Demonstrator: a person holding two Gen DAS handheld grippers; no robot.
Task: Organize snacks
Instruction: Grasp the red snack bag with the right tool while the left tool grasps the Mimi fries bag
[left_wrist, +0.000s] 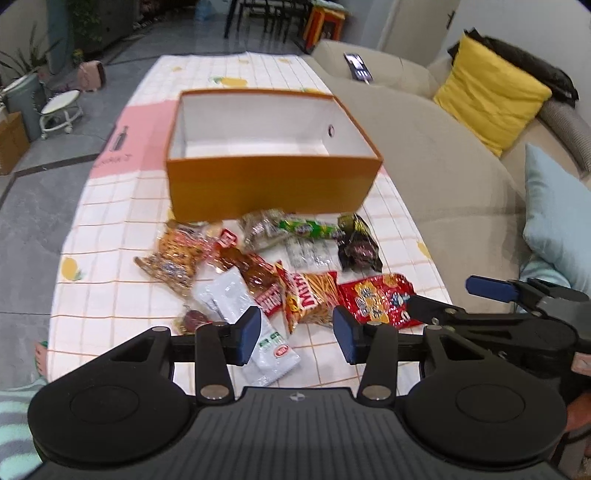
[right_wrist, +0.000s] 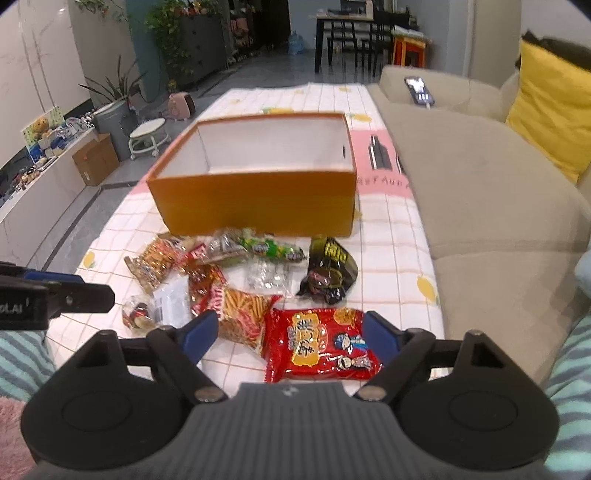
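Note:
An open orange box (left_wrist: 269, 181) (right_wrist: 258, 199) with a white, empty inside stands on the checked tablecloth. In front of it lies a heap of snack packets: a red packet (right_wrist: 317, 343) (left_wrist: 376, 299), an orange stick-snack bag (left_wrist: 310, 299) (right_wrist: 240, 314), a white sachet (left_wrist: 255, 332), a black packet (left_wrist: 358, 243) (right_wrist: 328, 273), a green packet (left_wrist: 310, 227) (right_wrist: 273, 249). My left gripper (left_wrist: 297, 332) is open above the sachet and the stick-snack bag. My right gripper (right_wrist: 290, 332) is open wide, with the red packet between its fingers, not gripped.
A beige sofa (left_wrist: 443, 155) (right_wrist: 480, 184) with a yellow cushion (left_wrist: 487, 92) runs along the table's right edge. A phone (left_wrist: 357, 66) lies on the sofa arm. A white stool (left_wrist: 61, 110) and a cardboard box (right_wrist: 96, 158) stand on the floor to the left.

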